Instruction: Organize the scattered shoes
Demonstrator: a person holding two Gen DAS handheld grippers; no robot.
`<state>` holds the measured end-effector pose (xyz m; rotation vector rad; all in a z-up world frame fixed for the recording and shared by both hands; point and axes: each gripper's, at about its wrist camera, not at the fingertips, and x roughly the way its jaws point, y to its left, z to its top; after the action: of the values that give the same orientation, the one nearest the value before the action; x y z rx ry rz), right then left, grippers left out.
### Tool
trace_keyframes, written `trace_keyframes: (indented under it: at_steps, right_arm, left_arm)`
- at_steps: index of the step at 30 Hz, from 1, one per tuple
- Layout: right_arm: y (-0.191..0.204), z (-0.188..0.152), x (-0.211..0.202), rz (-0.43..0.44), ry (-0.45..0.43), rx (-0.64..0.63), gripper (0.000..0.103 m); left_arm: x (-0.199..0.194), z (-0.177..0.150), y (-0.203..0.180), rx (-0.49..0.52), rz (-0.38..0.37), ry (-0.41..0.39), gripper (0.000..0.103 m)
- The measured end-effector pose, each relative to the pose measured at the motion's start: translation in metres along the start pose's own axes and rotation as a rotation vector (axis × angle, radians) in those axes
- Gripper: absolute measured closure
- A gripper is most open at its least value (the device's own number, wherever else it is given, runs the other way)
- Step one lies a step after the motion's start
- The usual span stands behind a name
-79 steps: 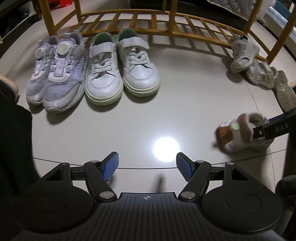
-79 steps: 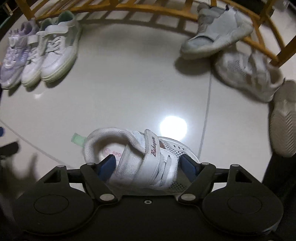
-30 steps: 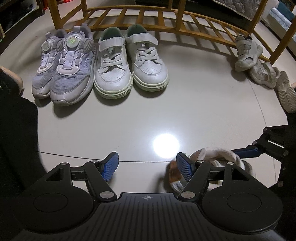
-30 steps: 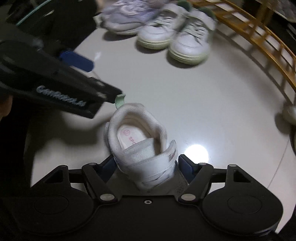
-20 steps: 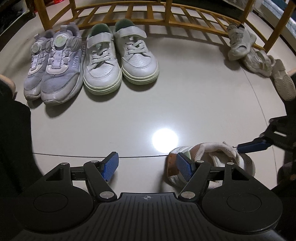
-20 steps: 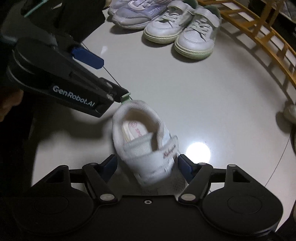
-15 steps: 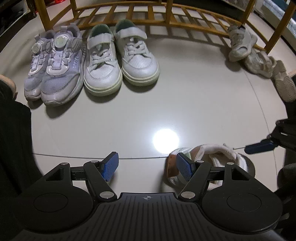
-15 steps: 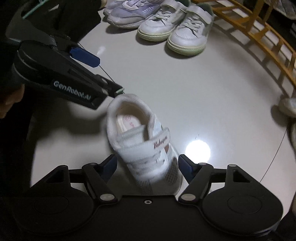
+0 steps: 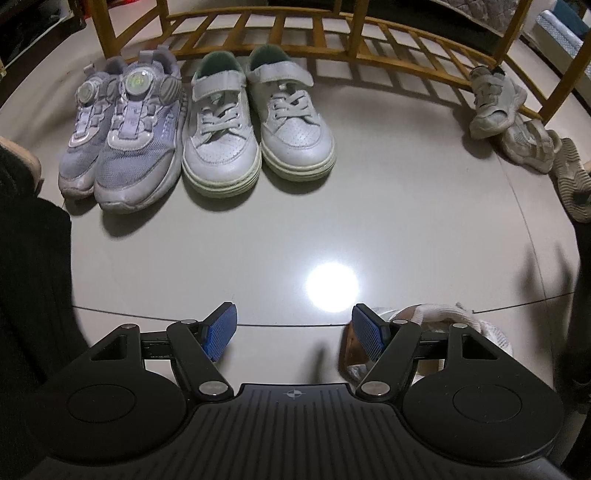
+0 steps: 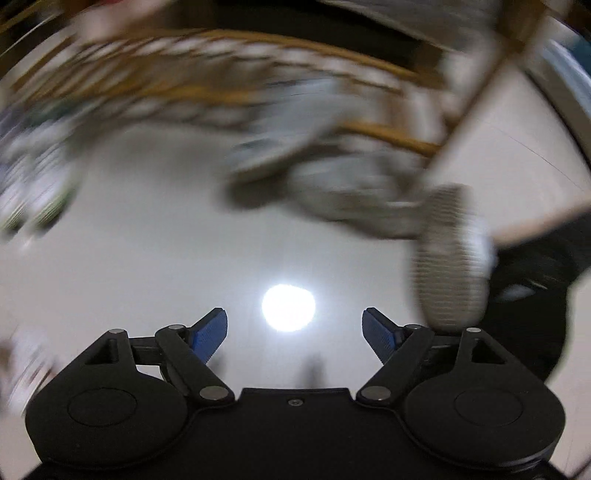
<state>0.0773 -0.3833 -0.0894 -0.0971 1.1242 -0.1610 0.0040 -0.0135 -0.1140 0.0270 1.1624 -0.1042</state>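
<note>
A glossy pale tiled floor (image 9: 369,221) reflects a round spot of lamp light. Against a low orange wooden slatted rack (image 9: 295,26) stand two tidy pairs, toes pointing away from the rack: a pair of lilac mesh sneakers with round dial fasteners (image 9: 122,129) on the left and, just beside them, a pair of white leather lace-up sneakers with a strap and pale green soles (image 9: 255,122). Well apart, at the right end of the rack, lies a loose heap of greyish-white chunky sneakers (image 9: 513,122), one tipped against the rack's leg, another lying with its ribbed sole showing. The left gripper (image 9: 295,332) hangs over the floor pointing steeply down, its blue-padded fingers (image 9: 221,332) spread apart with only bare tile between them. Just behind its right finger sits a small white mesh toddler shoe with a tan toe (image 9: 432,325), on the floor outside the jaws. The right gripper (image 10: 295,334) is seen through heavy motion blur; its jaws are opening, with nothing between the blue pads (image 10: 210,334), only floor and the light spot. Ahead of it the heaped greyish sneakers smear across the view, the ribbed sole (image 10: 450,258) nearest on its right. Dark clothing of the person fills the left edge of the left view.
</note>
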Motion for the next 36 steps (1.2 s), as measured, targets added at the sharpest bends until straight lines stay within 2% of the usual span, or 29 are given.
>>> trace_keyframes:
  at_steps: [3,7,12,16,22,26,30,33,36]
  right_arm:
    - [-0.044,0.014,0.008,-0.060,-0.021,0.132,0.020]
    - [-0.072,0.019,0.016,-0.063,-0.011,0.212,0.020]
    - [-0.058,0.028,0.016,0.048,-0.077,0.212,0.020]
    - [-0.051,0.042,0.033,0.083,-0.103,0.308,0.024]
    - [-0.028,0.063,0.051,0.101,-0.108,0.146,0.030]
    - [-0.021,0.073,0.069,0.121,-0.097,0.109,0.031]
    - [-0.022,0.077,0.088,0.132,-0.039,0.122,0.046]
    - [-0.017,0.073,0.087,0.143,-0.020,0.110,0.052]
    - [-0.019,0.069,0.079,0.166,0.004,0.122,0.067]
  left_arm:
    - [0.004,0.000,0.000,-0.002,0.006,0.009,0.033]
    - [0.007,0.001,-0.001,0.002,0.015,0.019,0.033]
    - [0.010,0.002,0.000,-0.001,0.016,0.024,0.033]
    - [0.011,0.002,0.002,0.002,0.016,0.027,0.033]
    - [0.014,0.004,0.009,-0.013,0.019,0.035,0.033]
    - [0.017,0.004,0.007,-0.005,0.015,0.044,0.033]
    - [0.020,0.004,0.007,0.003,0.024,0.054,0.033]
    - [0.020,0.006,0.011,-0.008,0.024,0.052,0.033]
    - [0.020,0.007,0.013,-0.020,0.024,0.050,0.033]
